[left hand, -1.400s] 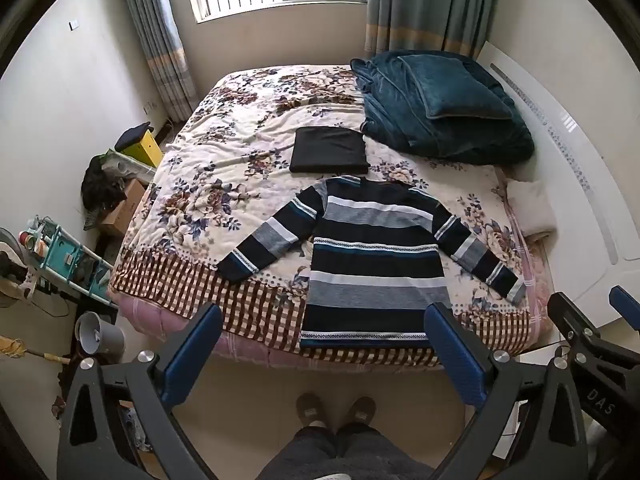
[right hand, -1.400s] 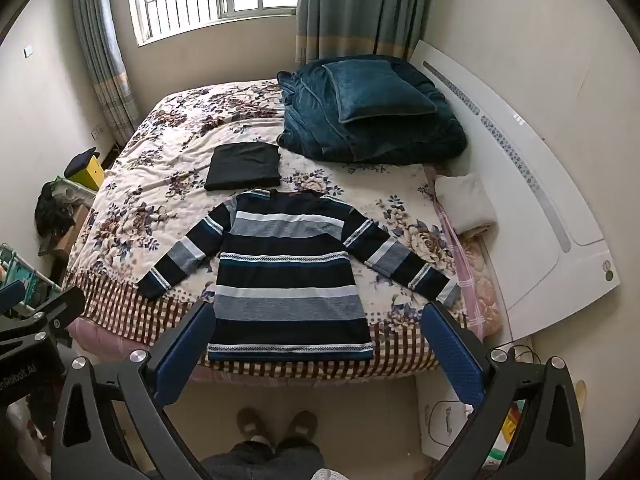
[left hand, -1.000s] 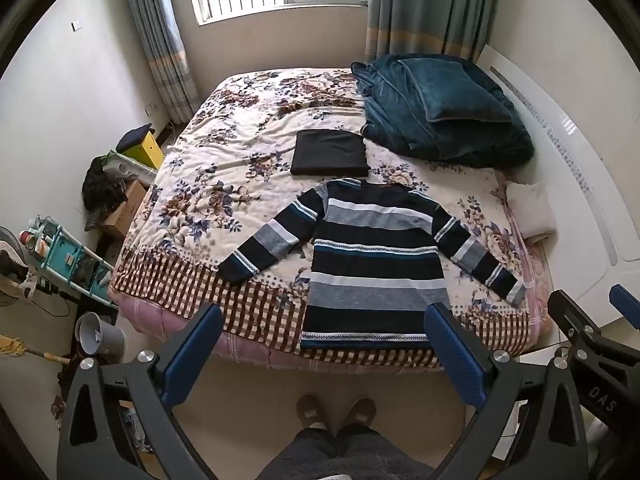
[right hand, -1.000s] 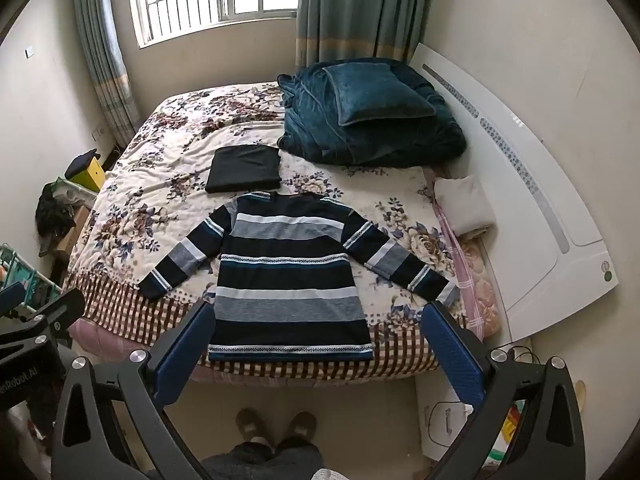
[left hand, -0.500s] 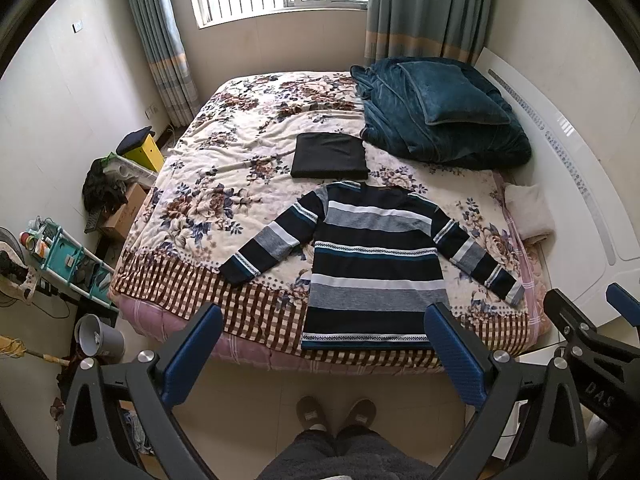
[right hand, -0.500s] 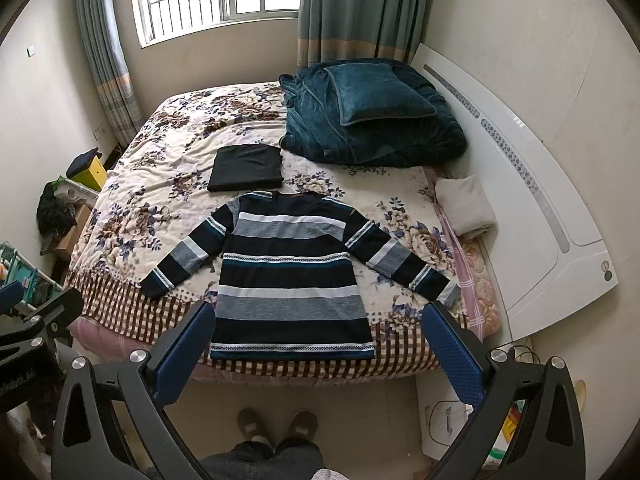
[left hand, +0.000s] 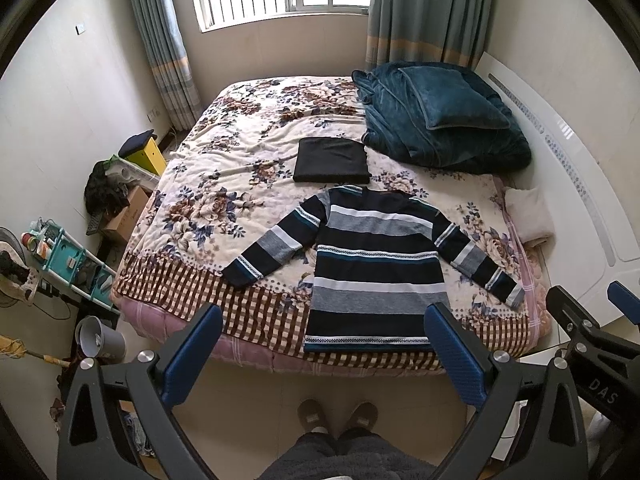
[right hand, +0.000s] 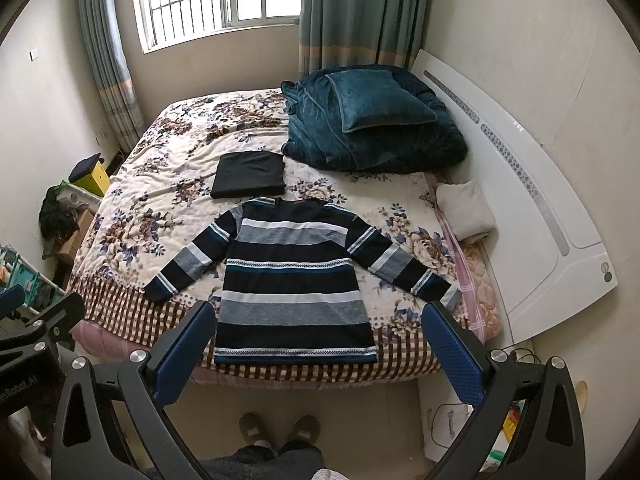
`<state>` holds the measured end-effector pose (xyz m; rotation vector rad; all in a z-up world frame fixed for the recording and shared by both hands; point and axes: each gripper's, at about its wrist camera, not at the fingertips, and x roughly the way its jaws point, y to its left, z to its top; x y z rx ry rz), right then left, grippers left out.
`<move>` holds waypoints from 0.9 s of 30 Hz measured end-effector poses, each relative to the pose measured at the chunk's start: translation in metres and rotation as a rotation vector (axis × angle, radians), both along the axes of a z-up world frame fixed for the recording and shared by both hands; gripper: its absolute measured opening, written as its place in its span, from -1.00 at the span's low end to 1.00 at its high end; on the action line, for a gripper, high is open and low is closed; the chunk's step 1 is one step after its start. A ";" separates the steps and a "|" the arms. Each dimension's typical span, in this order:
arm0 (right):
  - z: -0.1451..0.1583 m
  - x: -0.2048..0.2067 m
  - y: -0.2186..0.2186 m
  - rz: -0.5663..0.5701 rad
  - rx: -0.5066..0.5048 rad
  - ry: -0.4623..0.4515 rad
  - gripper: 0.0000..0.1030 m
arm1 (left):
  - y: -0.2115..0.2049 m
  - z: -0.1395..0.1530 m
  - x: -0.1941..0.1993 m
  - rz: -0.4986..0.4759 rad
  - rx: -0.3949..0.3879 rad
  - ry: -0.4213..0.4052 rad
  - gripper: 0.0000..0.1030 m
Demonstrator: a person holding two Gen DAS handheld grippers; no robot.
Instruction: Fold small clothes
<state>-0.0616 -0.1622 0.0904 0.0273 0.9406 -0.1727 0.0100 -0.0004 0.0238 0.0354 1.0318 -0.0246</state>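
Observation:
A striped long-sleeved sweater in navy, grey and white lies flat on the floral bed, sleeves spread, hem at the near edge; it also shows in the right wrist view. A folded black garment lies just beyond its collar, and shows in the right wrist view too. My left gripper is open and empty, held above the floor in front of the bed. My right gripper is open and empty, held likewise beside it.
A teal quilt and pillow are piled at the bed's far right. A folded beige towel lies by the white headboard. Clutter, a teal rack and a grey bin stand left of the bed. My slippered feet are below.
Both views have drifted slightly, so the bed and sweater sit a little lower in frame. Both grippers stay open and empty.

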 end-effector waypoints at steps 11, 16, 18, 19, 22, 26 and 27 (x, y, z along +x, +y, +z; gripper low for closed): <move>0.005 0.000 0.003 -0.002 -0.001 -0.007 1.00 | 0.004 0.013 0.005 -0.006 -0.004 -0.011 1.00; 0.008 0.001 0.002 -0.003 0.000 -0.007 1.00 | 0.001 0.013 0.005 -0.004 -0.007 -0.014 1.00; 0.008 0.000 0.002 -0.003 0.000 -0.009 1.00 | 0.002 0.012 0.004 -0.005 -0.007 -0.016 1.00; 0.008 0.000 0.002 -0.002 0.000 -0.010 1.00 | 0.002 0.012 0.003 -0.005 -0.008 -0.016 1.00; 0.009 0.002 0.004 -0.003 -0.001 -0.015 1.00 | 0.002 0.012 0.003 -0.005 -0.007 -0.018 1.00; 0.011 0.005 0.005 -0.004 -0.001 -0.017 1.00 | 0.001 0.012 0.003 -0.008 -0.009 -0.017 1.00; 0.010 0.003 0.004 -0.004 0.000 -0.017 1.00 | 0.000 0.013 0.005 -0.012 -0.014 -0.012 1.00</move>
